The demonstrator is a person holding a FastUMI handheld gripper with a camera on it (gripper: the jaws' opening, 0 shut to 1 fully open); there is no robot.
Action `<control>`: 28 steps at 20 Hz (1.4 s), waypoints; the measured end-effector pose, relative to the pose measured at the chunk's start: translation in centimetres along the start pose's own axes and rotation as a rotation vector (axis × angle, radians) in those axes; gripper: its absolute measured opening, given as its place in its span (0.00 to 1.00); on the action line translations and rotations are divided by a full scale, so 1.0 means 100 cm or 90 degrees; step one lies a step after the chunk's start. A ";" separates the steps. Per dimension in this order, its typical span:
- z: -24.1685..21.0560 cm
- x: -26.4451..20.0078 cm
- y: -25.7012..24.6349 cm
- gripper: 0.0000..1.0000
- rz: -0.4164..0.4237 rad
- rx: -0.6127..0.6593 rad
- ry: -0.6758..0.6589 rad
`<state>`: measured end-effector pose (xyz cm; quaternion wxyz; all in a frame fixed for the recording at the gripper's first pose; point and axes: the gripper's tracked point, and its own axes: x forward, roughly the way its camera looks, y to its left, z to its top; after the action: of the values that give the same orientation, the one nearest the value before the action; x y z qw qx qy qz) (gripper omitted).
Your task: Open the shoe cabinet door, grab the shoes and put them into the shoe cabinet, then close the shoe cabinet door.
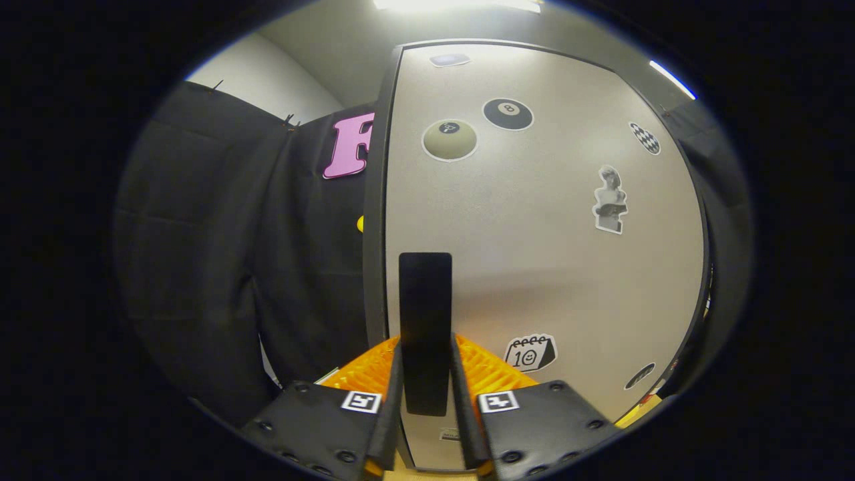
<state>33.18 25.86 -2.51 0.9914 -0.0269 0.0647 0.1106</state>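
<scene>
Shoe cabinet door [534,254] seen close, pale and flat, hung in a dark frame, with its black upright handle [425,321] near the left edge. Gripper [425,394] set square to that edge; fingers either side of the handle's lower half and lying against its sides, so apparently clamped on it, though real pressure cannot be confirmed. Placed low on the handle and straight on, most likely to give a firm hold for pulling or swinging the door about a hinge on the far right side. Judged by the task: either the opening pull or the closing push; cannot tell which, nor whether the door is fully flush in the frame.

Counted: one door, one handle. Stickers on the door, seven at least: a small one at the top edge [449,60], an eight-ball [507,114], an olive ball [449,139], a chequered oval [644,137], a statue bust [610,200], a calendar page [530,352], and a dark oval [640,375] near the lower right corner. Two square markers on the gripper body [361,401], one per finger base.

Black booth cloth [220,267] hanging left of the cabinet. Something yellow [638,413] past the door's lower right corner, too little visible to name.
</scene>
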 end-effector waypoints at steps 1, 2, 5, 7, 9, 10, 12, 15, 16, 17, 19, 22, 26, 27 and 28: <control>-0.001 -0.001 -0.001 0.33 0.003 -0.004 0.004; 0.000 -0.001 -0.001 0.30 0.005 -0.005 0.009; -0.001 -0.008 0.001 0.18 0.031 -0.019 0.022; -0.002 -0.020 0.004 0.18 0.054 -0.012 0.028; -0.001 -0.032 0.005 0.18 0.073 -0.004 0.033; 0.000 -0.038 0.003 0.18 0.082 -0.005 0.033; 0.000 -0.050 0.002 0.18 0.101 -0.002 0.035; 0.000 -0.062 0.001 0.18 0.126 0.006 0.042; 0.000 -0.063 0.000 0.18 0.130 0.003 0.043; -0.001 -0.064 0.000 0.18 0.133 0.002 0.043; -0.001 -0.067 -0.002 0.18 0.140 0.007 0.046; -0.001 -0.073 -0.006 0.18 0.151 0.014 0.054; -0.002 -0.078 -0.010 0.18 0.163 0.026 0.059; -0.002 -0.080 -0.012 0.18 0.163 0.029 0.058; -0.002 -0.081 -0.013 0.18 0.164 0.033 0.059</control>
<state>25.65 22.87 -1.60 0.9652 0.0023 0.1166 0.2340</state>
